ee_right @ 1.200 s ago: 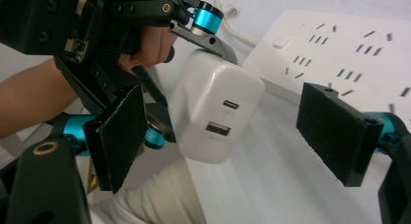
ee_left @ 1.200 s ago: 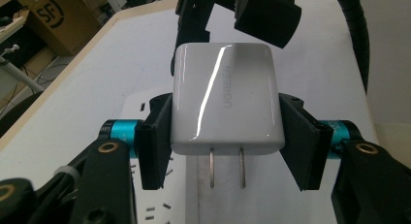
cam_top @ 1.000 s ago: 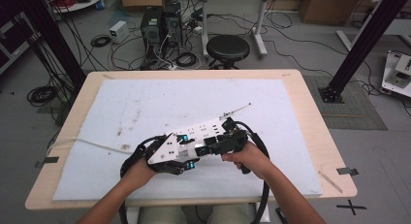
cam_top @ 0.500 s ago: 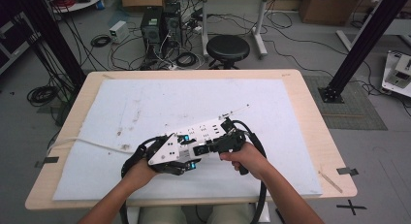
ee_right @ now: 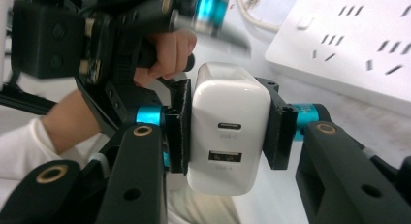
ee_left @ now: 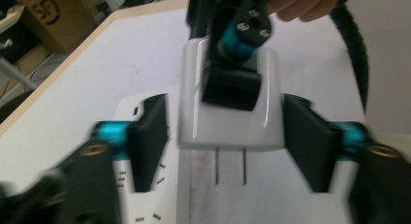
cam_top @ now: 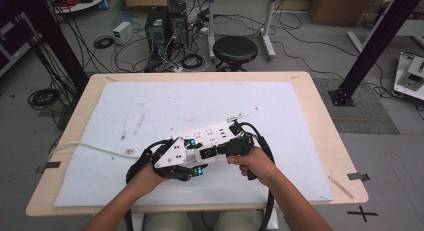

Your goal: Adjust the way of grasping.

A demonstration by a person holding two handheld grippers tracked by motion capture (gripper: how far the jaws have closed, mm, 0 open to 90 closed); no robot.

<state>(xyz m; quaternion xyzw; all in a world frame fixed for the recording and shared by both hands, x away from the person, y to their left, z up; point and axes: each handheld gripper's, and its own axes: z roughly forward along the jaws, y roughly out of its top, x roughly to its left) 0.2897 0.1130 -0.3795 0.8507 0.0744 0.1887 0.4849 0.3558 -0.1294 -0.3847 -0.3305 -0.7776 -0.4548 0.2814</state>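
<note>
A white USB charger (ee_right: 230,103) is clamped between the black pads of my right gripper (ee_right: 228,129), whose jaws have just been closing on it. My left gripper (ee_left: 228,136) faces it tip to tip. Its jaws have just been opening, and both fingers (ee_left: 150,132) stand clear of the charger (ee_left: 228,124) with a gap on each side. Under both lies a white power strip (cam_top: 215,135) on the mat. In the high view my left gripper (cam_top: 196,163) and right gripper (cam_top: 206,152) meet over the strip's near end.
The white mat (cam_top: 165,106) covers most of the wooden table (cam_top: 320,116). The strip's white cable (cam_top: 90,147) runs off to the left edge. Black gripper cables loop around both wrists. A black stool (cam_top: 235,50) and computer gear stand on the floor beyond the table.
Both hands stay where they were, tip to tip over the strip. The jaw movement is too small to make out in the high view.
</note>
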